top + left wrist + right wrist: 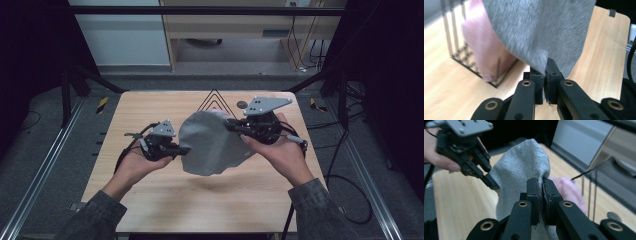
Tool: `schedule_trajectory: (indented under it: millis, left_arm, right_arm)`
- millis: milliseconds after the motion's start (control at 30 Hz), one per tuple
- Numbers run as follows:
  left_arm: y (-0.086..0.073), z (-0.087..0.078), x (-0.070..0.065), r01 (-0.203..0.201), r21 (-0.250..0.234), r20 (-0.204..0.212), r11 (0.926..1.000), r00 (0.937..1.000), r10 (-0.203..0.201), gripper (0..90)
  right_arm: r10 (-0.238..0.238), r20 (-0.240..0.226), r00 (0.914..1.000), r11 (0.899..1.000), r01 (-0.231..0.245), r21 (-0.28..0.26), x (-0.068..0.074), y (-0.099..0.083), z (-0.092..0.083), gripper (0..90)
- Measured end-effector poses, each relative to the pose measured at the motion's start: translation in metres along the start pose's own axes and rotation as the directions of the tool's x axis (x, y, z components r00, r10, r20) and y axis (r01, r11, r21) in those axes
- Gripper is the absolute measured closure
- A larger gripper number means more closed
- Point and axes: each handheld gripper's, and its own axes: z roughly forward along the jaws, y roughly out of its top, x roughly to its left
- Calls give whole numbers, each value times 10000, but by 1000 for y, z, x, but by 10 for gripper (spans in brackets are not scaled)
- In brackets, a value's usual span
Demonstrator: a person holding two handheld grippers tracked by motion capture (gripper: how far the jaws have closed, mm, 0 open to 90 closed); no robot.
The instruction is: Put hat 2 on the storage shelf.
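Observation:
A grey cloth [212,142] hangs above the wooden table [150,200], held up between my two grippers. My left gripper [185,149] is shut on the cloth's left edge. In the left gripper view its jaws [545,75] pinch the grey cloth [536,30]. My right gripper [231,124] is shut on the cloth's upper right edge. In the right gripper view its jaws [541,185] clamp the grey cloth [521,167], and the left gripper [492,185] grips the far side. A pink cloth [486,50] lies on the table behind the grey one, also seen as a pink cloth [569,190].
A black triangle of nested lines [214,102] is marked at the table's far middle, and the pink cloth lies on it. A small dark round disc [241,104] sits beside it. Dark stands and cables flank the table.

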Motion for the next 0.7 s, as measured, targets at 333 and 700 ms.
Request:
schedule_trajectory:
  millis: [333,700]
  left_arm:
    - [59,-44,18,-298,-322,-891,9990,9957,268,864]
    - [105,-53,40,-480,-844,-1697,9953,9849,332,872]
  right_arm:
    - [563,491,9972,9916,-501,-1189,-27,35,-12,855]
    - [1189,875,9890,9741,-991,-2032,-69,63,-16,855]
